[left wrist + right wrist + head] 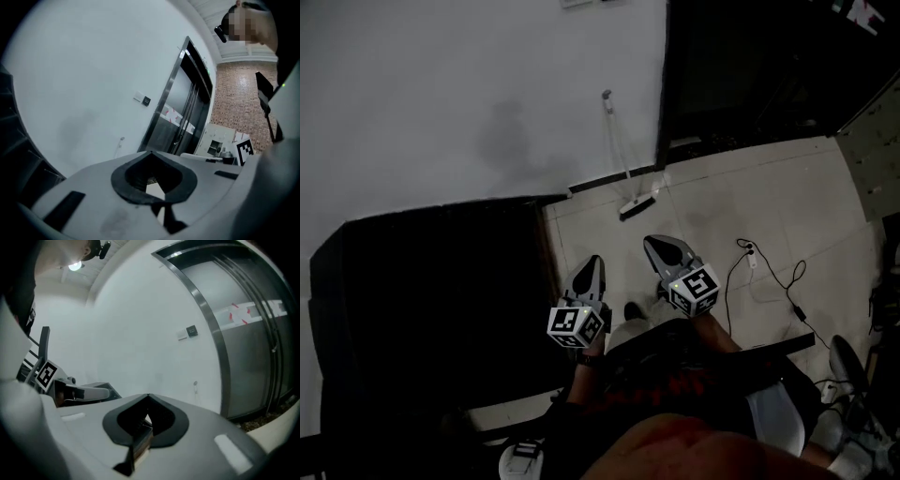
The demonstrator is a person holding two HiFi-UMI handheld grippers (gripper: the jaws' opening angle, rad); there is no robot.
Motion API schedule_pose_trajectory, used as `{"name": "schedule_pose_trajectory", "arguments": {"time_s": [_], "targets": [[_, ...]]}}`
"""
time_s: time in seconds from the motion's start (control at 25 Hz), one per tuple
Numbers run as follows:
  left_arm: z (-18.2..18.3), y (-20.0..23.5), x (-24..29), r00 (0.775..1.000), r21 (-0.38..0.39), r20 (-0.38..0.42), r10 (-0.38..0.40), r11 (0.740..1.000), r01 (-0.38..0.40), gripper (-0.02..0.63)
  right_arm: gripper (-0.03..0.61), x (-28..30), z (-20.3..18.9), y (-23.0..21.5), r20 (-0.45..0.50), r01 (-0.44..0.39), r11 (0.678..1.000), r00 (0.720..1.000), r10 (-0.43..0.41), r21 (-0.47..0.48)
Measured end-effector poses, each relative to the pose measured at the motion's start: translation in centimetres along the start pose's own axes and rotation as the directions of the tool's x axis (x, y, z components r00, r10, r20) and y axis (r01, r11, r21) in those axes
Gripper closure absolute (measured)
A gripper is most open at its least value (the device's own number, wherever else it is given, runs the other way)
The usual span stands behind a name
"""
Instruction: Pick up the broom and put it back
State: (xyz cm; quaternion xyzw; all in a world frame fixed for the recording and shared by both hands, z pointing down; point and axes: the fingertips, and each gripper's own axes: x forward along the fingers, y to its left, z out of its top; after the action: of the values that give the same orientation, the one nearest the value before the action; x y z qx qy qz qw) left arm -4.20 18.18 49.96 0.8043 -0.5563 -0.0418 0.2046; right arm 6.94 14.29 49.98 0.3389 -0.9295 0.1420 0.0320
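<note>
The broom leans upright against the white wall, its brush head on the tiled floor beside the dark door frame. Both grippers hang in the air well short of it, pointing toward it. My left gripper is shut with nothing in it, its tips meeting in a point. My right gripper is shut and empty too. The top of the broom handle shows small against the wall in the left gripper view and in the right gripper view.
A dark lift door stands right of the broom. A large black surface fills the left. Cables trail over the tiles at right. A wall switch plate sits beside the door frame. The person's legs show below the grippers.
</note>
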Motion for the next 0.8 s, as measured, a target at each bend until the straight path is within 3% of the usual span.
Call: {"name": "schedule_pose_trajectory", "arguments": {"time_s": [0.2,0.52,0.8], "targets": [[2.6,-4.0,-0.1,0.996,0.109,0.037,-0.084,0.991,0.079,0.611,0.578,-3.2,1.8,0.2,0.083,0.03,0.998,0.996,-0.034,0.056],[2.0,-7.1,1.3,0.998,0.139,0.014,-0.063,0.988,0.061,0.611,0.578,-5.5,2.8,-1.6,0.074,0.047,0.999,0.996,-0.047,-0.002],[3.7,-7.7,1.9,0.998,0.127,0.046,-0.041,0.991,0.035,0.611,0.578,-5.3,3.8,-2.1,0.076,0.025,1.0,0.997,-0.024,-0.01]]}}
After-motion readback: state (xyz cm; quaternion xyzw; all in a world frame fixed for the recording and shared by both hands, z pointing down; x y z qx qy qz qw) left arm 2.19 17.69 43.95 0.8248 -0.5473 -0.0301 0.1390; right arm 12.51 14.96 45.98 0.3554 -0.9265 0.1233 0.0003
